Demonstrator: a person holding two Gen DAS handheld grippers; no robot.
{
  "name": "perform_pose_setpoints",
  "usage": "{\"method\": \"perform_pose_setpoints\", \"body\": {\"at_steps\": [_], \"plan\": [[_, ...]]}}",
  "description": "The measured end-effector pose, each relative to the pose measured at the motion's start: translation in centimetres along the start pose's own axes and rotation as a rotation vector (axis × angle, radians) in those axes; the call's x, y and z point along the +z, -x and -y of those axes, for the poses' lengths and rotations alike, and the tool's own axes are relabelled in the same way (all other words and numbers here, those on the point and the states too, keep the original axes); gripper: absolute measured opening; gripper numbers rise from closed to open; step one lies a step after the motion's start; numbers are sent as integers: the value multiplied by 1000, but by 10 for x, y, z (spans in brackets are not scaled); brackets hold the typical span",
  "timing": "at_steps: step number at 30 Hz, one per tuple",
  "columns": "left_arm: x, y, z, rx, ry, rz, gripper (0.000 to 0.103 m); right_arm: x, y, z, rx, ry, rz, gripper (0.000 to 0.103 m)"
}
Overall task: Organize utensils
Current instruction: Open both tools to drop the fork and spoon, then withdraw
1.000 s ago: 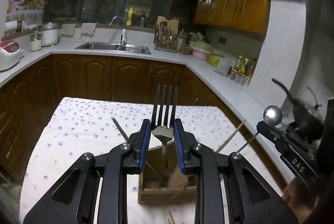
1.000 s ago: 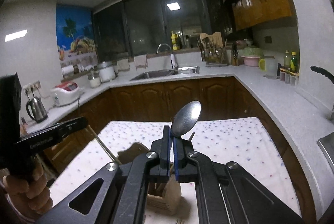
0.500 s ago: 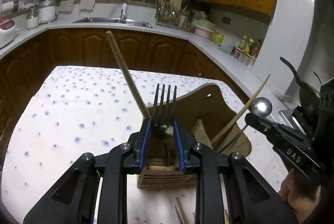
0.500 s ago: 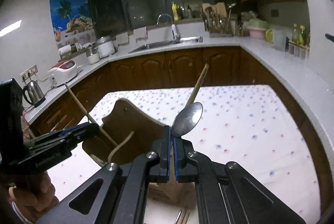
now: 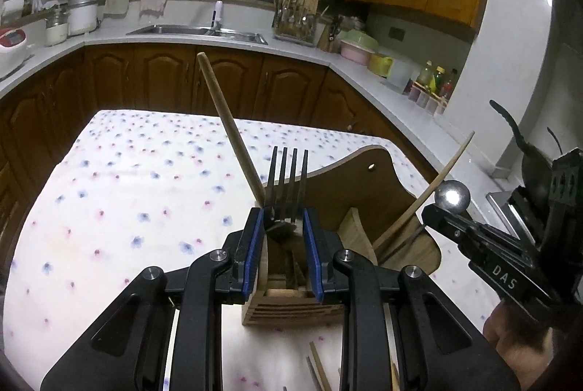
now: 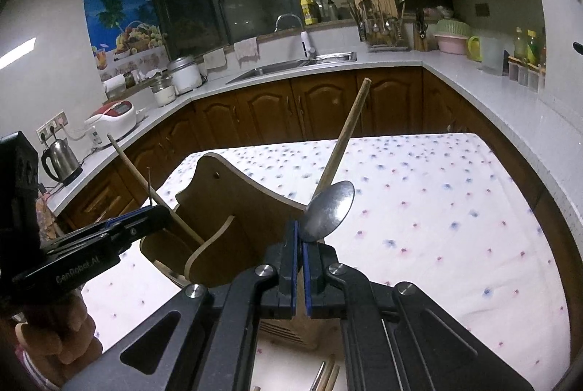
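The left gripper (image 5: 280, 230) is clamped on a fork (image 5: 286, 185), tines up; the right gripper (image 6: 299, 241) is pinched on a spoon (image 6: 329, 211). Both are held over the wooden holder (image 5: 349, 194). Handles should be lowered straight into separate slots before release.

1. Fork (image 5: 286, 185): handle hidden between the left tongs (image 5: 282, 245).
2. Spoon (image 6: 329, 211): handle hidden inside the right tongs (image 6: 300, 254).
3. Chopsticks (image 5: 319, 372): cut off at the bottom edge.
4. Wooden holder (image 5: 349, 205): compartments mostly screened.
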State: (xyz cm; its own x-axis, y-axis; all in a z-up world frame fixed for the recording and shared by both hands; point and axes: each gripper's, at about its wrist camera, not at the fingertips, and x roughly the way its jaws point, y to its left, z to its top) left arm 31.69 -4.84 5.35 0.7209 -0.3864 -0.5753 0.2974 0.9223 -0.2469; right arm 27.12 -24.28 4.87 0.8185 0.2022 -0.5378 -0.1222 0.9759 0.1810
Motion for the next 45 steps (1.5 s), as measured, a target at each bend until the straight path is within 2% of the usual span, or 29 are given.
{"method": "perform_pose_setpoints", "body": {"at_steps": [2,4,7,9,10,12,13,14,15,17,19,22,28,37,45], "plan": [[1,4,0,-15,3,-3,21,1,1,2,8,-14,-1,7],[2,11,1,-16,1,8,22,2,3,4,16,-27,1,8],[3,23,1,-23,6,24,28,4,9,8,13,-45,12,14],[3,32,1,-21,15,42,44,6,16,11,12,-61,22,17],[3,39,0,-17,22,54,48,6,20,13,6,-71,31,20],[1,49,-3,-13,36,69,52,7,29,18,7,-97,56,33],[-1,53,-5,-13,42,70,53,7,33,21,9,-108,67,43],[-3,57,-6,-8,50,71,59,7,40,24,7,-121,82,51],[-7,62,-7,1,57,75,65,6,45,26,5,-130,92,53],[-15,72,-11,16,66,85,67,2,54,31,11,-147,112,72],[-26,82,-15,29,77,84,68,-4,66,35,11,-167,144,83],[-42,91,-22,37,104,72,71,-19,83,41,2,-192,170,84],[-77,101,-29,50,144,18,71,-52,103,46,-8,-237,156,85],[-119,104,-28,45,162,-60,71,-103,121,44,-37,-256,91,86],[-144,103,-20,51,149,-106,71,-131,125,44,-55,-266,34,86]]}}
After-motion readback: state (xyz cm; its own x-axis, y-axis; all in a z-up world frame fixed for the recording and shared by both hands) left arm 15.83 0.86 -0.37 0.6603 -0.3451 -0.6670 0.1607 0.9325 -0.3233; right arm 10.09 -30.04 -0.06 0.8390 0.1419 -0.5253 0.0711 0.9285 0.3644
